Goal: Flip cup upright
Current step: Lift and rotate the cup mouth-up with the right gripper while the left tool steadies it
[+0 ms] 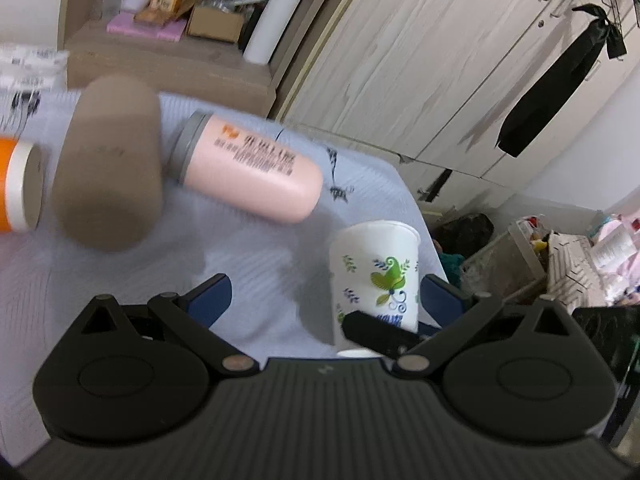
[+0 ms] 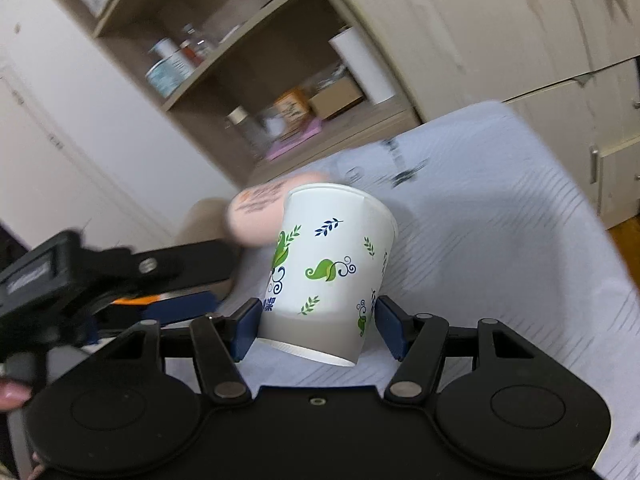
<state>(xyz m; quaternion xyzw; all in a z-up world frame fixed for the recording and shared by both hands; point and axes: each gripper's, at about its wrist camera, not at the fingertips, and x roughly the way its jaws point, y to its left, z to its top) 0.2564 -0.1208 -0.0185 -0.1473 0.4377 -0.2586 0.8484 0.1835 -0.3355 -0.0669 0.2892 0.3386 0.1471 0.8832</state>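
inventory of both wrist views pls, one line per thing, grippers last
cup: 1, white with green and blue leaf print, on the cloth, wide rim up, between the right fingers
pink bottle: 1, pink with grey cap, lying on its side behind the cup
brown cylinder: 1, brown, lying left of the bottle
orange container: 1, orange and white, left edge, cut off
cloth: 1, pale blue, covering the table
shelf: 1, wood, behind the table, holding a white roll, boxes and jars
left gripper: 1, black with blue fingers, open, beside the cup
right gripper: 1, black with blue fingers, astride the cup's base; contact unclear
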